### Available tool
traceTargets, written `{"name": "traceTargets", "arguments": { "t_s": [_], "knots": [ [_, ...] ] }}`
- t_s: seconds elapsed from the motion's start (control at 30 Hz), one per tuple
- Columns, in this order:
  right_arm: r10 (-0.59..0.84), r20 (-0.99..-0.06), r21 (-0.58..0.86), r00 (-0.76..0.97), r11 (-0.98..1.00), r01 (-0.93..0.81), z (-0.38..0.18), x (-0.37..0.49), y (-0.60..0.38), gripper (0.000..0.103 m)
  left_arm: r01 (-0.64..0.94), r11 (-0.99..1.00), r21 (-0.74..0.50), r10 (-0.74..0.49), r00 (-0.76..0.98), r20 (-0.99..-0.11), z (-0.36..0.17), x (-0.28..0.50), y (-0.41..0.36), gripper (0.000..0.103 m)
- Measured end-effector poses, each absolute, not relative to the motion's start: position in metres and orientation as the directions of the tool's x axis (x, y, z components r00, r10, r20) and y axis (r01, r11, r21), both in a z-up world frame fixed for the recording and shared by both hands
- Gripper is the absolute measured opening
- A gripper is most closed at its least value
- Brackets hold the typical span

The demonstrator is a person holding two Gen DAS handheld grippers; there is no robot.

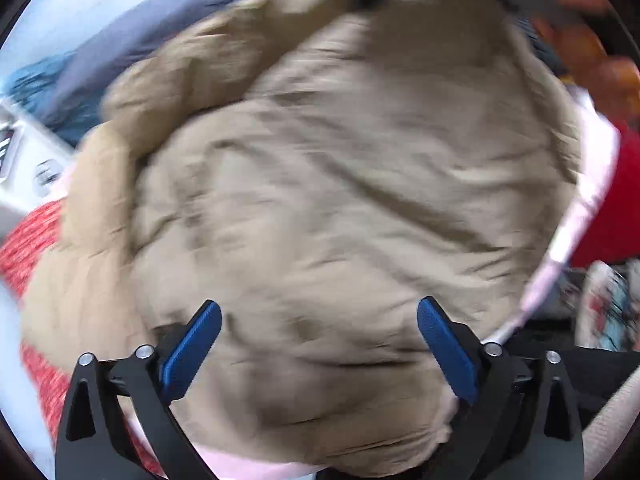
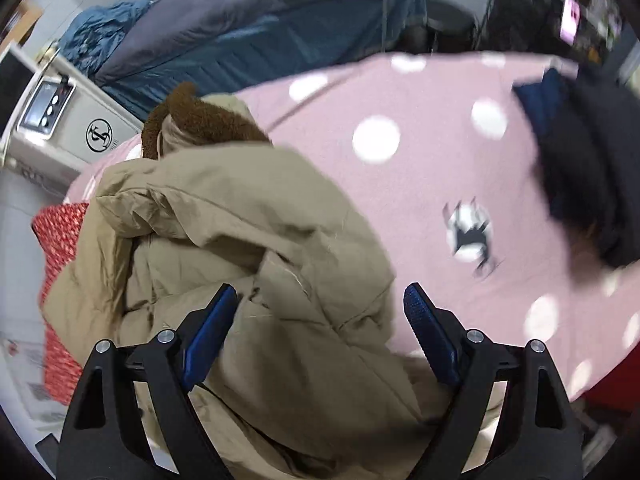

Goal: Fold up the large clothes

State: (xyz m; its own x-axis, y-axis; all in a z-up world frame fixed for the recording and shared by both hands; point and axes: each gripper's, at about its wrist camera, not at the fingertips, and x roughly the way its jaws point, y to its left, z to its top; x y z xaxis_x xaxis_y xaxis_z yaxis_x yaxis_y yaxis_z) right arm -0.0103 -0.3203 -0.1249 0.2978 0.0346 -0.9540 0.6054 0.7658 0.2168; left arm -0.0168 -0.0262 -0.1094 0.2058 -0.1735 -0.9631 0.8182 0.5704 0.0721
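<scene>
Puffy, wrinkled tan coat (image 2: 256, 240) on dotted pink sheet (image 2: 420, 184).

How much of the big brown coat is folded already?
Partly, it seems: the tan coat is bunched over itself on the pink spotted blanket, fuzzy collar on top. Both tongs, left and right, are open above it, holding nothing. Neatening remains.
</scene>
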Motion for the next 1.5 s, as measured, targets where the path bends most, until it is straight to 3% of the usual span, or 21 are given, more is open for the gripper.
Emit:
{"name": "traceTargets", "arguments": {
  "t_s": [0.07,0.23,0.33,0.47,0.6,0.8,0.97,1.03,1.13,1.3,1.5],
  "knots": [
    [0.073,-0.951,0.250,0.301,0.756,0.605,-0.136,-0.015,-0.317,0.076,0.779,0.622,0.075,-0.157,0.219,-0.963,-0.106,-0.002,-0.008,0.096],
    [0.109,-0.927,0.304,0.359,0.782,0.545,-0.137,-0.041,-0.312,0.033,0.635,0.772,-0.022,-0.156,0.156,-0.975,-0.110,0.038,0.024,0.096],
    [0.149,-0.917,0.348,0.370,0.754,0.558,-0.139,-0.069,-0.318,0.024,0.598,0.801,-0.033,-0.148,0.144,-0.978,-0.114,0.045,0.025,0.096],
    [0.213,-0.917,0.380,0.337,0.721,0.580,-0.159,-0.113,-0.309,0.022,0.587,0.809,-0.032,-0.149,0.151,-0.977,-0.111,0.060,0.030,0.096],
    [0.294,-0.921,0.389,0.254,0.711,0.586,-0.193,-0.148,-0.276,0.022,0.569,0.817,-0.092,-0.187,0.110,-0.976,-0.111,0.078,0.033,0.096],
    [0.279,-0.944,0.331,0.178,0.787,0.521,-0.210,-0.161,-0.228,0.022,0.606,0.791,-0.086,-0.172,0.084,-0.982,-0.127,0.074,-0.003,0.096],
    [0.202,-0.948,0.306,0.246,0.789,0.532,-0.178,-0.170,-0.225,0.039,0.655,0.750,-0.088,-0.172,0.065,-0.983,-0.128,0.057,-0.021,0.096],
    [0.183,-0.939,0.318,0.292,0.786,0.530,-0.153,-0.174,-0.228,0.056,0.656,0.749,-0.095,-0.184,0.068,-0.981,-0.128,0.059,-0.023,0.096],
    [0.185,-0.895,0.386,0.406,0.779,0.495,-0.111,-0.175,-0.238,0.071,0.637,0.761,-0.118,-0.198,0.055,-0.979,-0.131,0.064,-0.024,0.096],
    [0.123,-0.844,0.418,0.522,0.760,0.497,-0.063,-0.158,-0.278,0.082,0.603,0.787,-0.130,-0.214,0.069,-0.974,-0.128,0.073,-0.019,0.096],
    [0.125,-0.874,0.410,0.470,0.710,0.572,-0.078,-0.127,-0.312,0.082,0.555,0.829,-0.067,-0.176,0.145,-0.974,-0.121,0.082,0.002,0.096]
  ]
}}
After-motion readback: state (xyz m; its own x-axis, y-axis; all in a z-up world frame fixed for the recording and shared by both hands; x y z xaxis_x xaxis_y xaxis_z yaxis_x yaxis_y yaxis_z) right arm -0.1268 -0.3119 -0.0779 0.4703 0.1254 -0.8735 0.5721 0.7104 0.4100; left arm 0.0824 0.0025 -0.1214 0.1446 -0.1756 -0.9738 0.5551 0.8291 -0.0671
